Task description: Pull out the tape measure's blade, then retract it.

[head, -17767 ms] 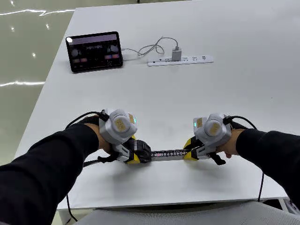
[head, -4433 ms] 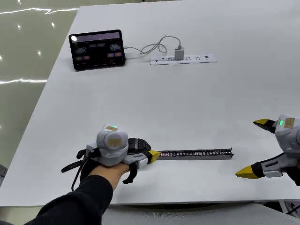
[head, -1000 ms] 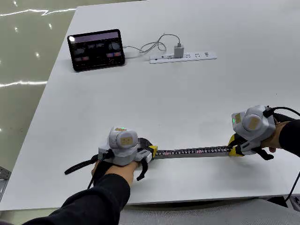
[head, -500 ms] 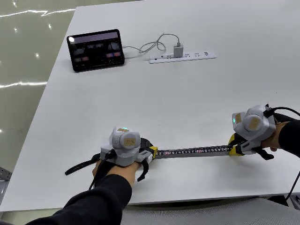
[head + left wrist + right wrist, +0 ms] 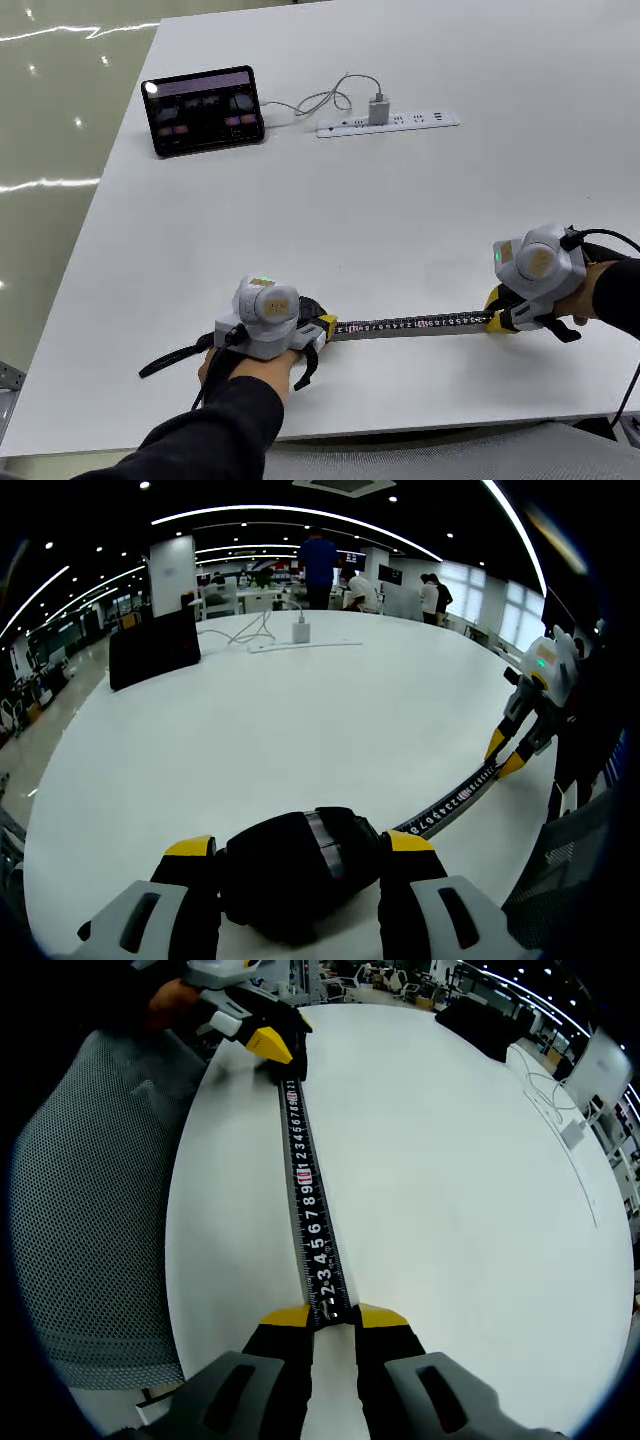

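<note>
Head view: tape measure case sits lower left of centre on the counter, clamped in the left tongs. Blade runs right to the right tongs.
Left gripper view: jaws narrow around tape measure case, bottom centre.
Right gripper view: jaws pinch blade tip, bottom centre.
Pull-out looks done; retraction left.

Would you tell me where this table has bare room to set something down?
The broad middle of the table is bare, between the tablet and power strip at the back and the drawn-out blade in front. Crowded: the front edge, with the left tool on the case and the right tool on the blade's end.
</note>
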Motion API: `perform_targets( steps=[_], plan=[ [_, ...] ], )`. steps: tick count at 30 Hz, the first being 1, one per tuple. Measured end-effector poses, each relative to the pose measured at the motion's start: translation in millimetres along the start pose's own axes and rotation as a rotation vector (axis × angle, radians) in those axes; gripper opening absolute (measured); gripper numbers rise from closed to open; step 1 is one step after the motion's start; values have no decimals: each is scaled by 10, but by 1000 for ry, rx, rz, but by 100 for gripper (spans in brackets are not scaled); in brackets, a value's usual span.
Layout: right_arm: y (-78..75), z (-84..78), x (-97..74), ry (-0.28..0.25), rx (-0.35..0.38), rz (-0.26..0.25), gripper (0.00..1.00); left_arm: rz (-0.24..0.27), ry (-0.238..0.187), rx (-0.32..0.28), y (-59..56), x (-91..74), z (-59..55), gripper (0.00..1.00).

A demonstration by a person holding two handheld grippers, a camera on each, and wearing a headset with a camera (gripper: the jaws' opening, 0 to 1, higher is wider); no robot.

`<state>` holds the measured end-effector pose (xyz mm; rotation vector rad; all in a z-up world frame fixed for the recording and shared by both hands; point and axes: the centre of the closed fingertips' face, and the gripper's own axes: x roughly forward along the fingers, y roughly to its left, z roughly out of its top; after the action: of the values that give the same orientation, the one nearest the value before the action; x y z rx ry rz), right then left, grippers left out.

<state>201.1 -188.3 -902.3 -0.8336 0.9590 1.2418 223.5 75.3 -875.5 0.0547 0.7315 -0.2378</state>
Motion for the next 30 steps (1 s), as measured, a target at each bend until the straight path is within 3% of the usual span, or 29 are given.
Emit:
perform_targets(
  steps=[30],
  plan=[
    [-40,92,103,20,-16,17,11,-3,5,-3,-8,5,1,60]
  ],
)
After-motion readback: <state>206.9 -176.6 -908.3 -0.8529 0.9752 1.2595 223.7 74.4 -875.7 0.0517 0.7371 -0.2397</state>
